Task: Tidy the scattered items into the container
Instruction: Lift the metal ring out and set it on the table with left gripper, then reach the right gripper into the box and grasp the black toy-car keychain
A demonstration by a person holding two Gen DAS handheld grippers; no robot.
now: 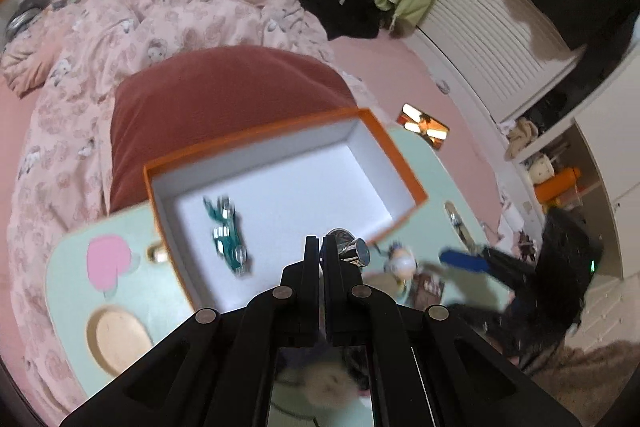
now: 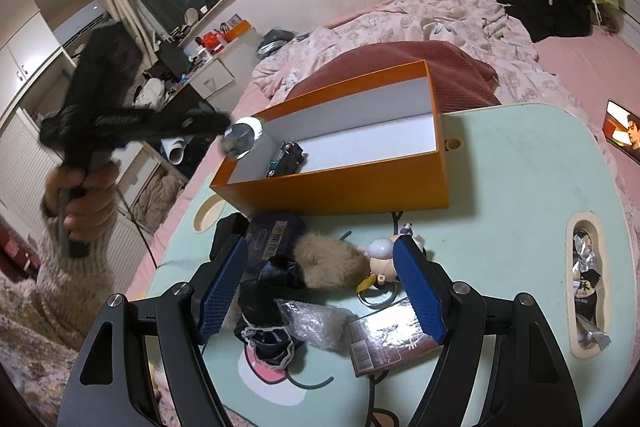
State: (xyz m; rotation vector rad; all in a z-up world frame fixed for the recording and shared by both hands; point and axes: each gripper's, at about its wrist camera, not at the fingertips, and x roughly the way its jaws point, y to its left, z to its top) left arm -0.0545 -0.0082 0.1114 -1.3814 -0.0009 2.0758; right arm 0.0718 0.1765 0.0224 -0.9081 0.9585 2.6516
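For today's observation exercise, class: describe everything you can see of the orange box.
The orange box is an open, lidless rectangular container that looks like cardboard, orange outside and white inside. It sits flat on the pale green table, its far end against a dark red cushion. Inside, a small teal toy car lies near one end; the rest of the floor is bare.

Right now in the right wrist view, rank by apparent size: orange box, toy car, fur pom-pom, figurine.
1. Orange box, by far largest.
2. Fur pom-pom.
3. Figurine and toy car: too alike to rank; the car sits farther away and is partly hidden by the box wall.
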